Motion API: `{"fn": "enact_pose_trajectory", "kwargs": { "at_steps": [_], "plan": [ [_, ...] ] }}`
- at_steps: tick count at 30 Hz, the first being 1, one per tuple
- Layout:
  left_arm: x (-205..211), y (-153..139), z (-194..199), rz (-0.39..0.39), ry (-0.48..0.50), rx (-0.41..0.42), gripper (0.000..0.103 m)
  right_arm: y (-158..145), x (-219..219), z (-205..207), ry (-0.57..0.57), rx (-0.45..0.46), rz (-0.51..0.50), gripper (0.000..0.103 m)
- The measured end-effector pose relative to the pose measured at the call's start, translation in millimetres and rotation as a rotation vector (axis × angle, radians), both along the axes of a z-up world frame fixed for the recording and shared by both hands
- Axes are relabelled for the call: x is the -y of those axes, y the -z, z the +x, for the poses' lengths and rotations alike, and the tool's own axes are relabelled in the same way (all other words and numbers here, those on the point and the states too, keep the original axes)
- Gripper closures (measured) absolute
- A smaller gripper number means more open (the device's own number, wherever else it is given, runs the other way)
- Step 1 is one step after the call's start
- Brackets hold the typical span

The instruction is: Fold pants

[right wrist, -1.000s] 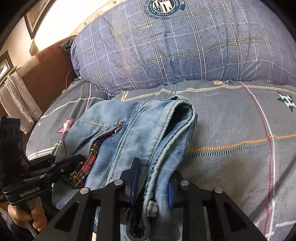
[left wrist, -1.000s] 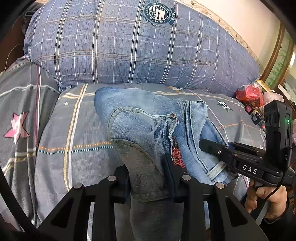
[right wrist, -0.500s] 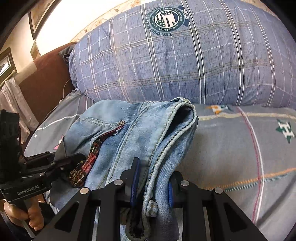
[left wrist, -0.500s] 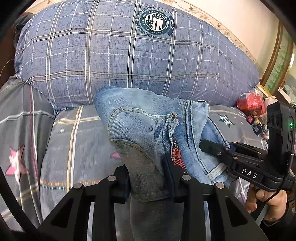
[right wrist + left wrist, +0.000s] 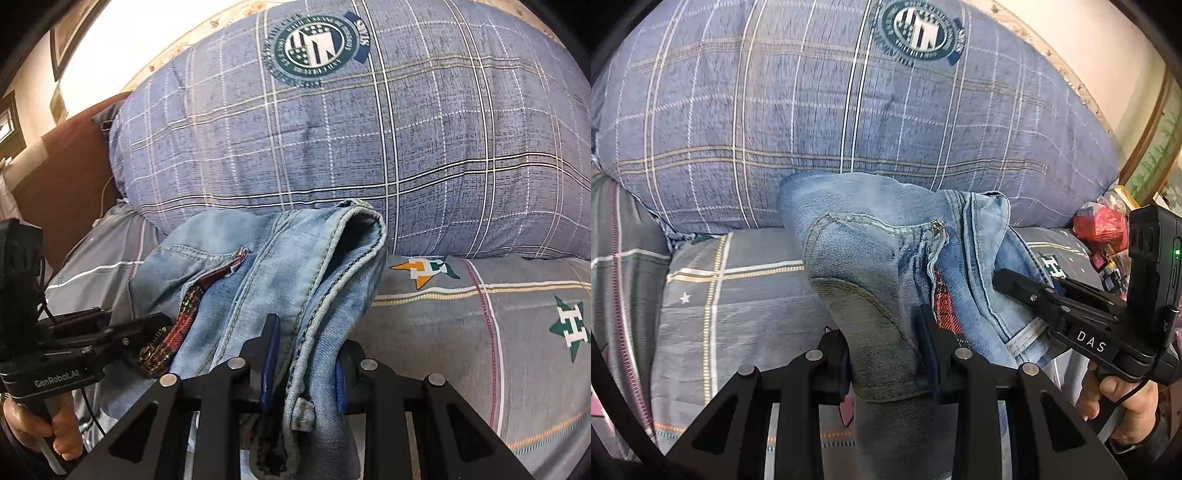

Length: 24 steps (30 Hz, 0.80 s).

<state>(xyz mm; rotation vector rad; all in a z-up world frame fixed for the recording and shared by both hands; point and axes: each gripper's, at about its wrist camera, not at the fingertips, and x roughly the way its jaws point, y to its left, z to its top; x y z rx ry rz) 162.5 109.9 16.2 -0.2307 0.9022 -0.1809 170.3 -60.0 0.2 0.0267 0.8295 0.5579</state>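
Pants [image 5: 871,258] nearer pillow [image 5: 812,110], both tongs clamped.

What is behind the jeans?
A big checked pillow stands behind the jeans, on the bed cover. The pillow's lower middle is hidden by the denim.

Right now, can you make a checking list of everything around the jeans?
Surface: bed sheet, grey plaid with star prints.
Job's things: jeans, bunched and lifted, zipper open.
Clutter: red packets at the bed's edge.
Grippers: left gripper and right gripper, jaws of both shut on denim.
Cables: thin black cable on the left gripper's handle; a pale cord by the headboard.
Surroundings: blue plaid pillow behind the jeans, brown headboard, framed picture.
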Motion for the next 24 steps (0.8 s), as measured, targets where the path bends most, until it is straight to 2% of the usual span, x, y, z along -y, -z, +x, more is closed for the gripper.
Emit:
{"fn": "enact_pose_trajectory", "kwargs": {
  "at_steps": [10, 14, 24],
  "plan": [
    [2.6, 59.4, 19.8, 0.004, -0.008, -0.095, 0.069, 59.2, 4.1, 30.7, 0.012, -0.095, -0.003, 0.076],
    [0.3, 65.6, 16.8, -0.001, -0.001, -0.063, 0.069, 73.5, 7.8, 31.2, 0.017, -0.075, -0.007, 0.076],
    [-5.7, 73.5, 14.8, -0.028, -0.023, -0.05, 0.064, 99.9, 23.5, 40.8, 0.075, -0.143, 0.001, 0.077]
  ]
}}
